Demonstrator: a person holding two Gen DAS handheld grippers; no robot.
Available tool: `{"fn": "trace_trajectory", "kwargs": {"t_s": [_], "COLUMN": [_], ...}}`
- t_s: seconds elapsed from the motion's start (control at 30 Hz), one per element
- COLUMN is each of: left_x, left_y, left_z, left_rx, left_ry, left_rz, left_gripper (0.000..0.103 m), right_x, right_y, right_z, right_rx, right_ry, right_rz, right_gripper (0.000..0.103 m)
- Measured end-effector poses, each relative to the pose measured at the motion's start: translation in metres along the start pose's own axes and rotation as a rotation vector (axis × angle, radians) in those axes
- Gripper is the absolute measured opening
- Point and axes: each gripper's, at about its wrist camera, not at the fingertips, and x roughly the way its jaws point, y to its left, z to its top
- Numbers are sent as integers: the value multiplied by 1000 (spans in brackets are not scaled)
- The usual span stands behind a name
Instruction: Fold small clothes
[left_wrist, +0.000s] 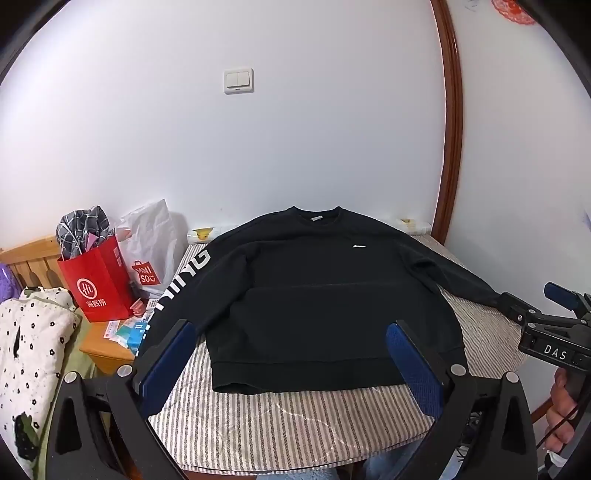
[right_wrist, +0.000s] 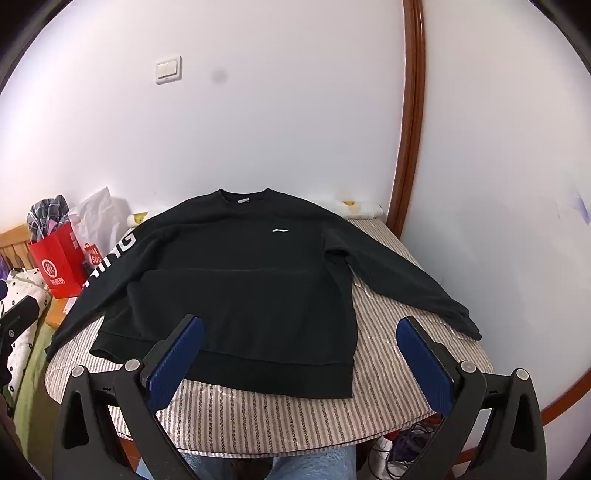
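A black long-sleeved sweatshirt (left_wrist: 314, 295) lies flat, front up, on a striped padded table (left_wrist: 295, 424), collar to the wall, both sleeves spread out. It also shows in the right wrist view (right_wrist: 243, 291). My left gripper (left_wrist: 291, 332) is open and empty, above the hem near the table's front edge. My right gripper (right_wrist: 301, 328) is open and empty, over the hem's right part. The right gripper also shows at the right edge of the left wrist view (left_wrist: 535, 306), next to the right sleeve's cuff.
A red paper bag (left_wrist: 96, 280) and a white plastic bag (left_wrist: 151, 251) stand at the left on a wooden stand (left_wrist: 107, 350). A spotted quilt (left_wrist: 29, 350) lies far left. A white wall and a brown door frame (left_wrist: 450, 147) are behind.
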Motion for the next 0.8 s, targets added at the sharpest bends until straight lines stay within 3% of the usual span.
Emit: {"fn": "trace_trajectory", "kwargs": {"t_s": [0.8], "left_x": [-4], "left_y": [-4], "left_z": [1], "left_rx": [7], "left_ry": [-1], "left_rz": [-11], "left_gripper": [103], "right_x": [-5], "right_y": [0], "right_z": [1], "right_rx": [0], "right_ry": [1], "right_rz": [7], "right_gripper": [103]}}
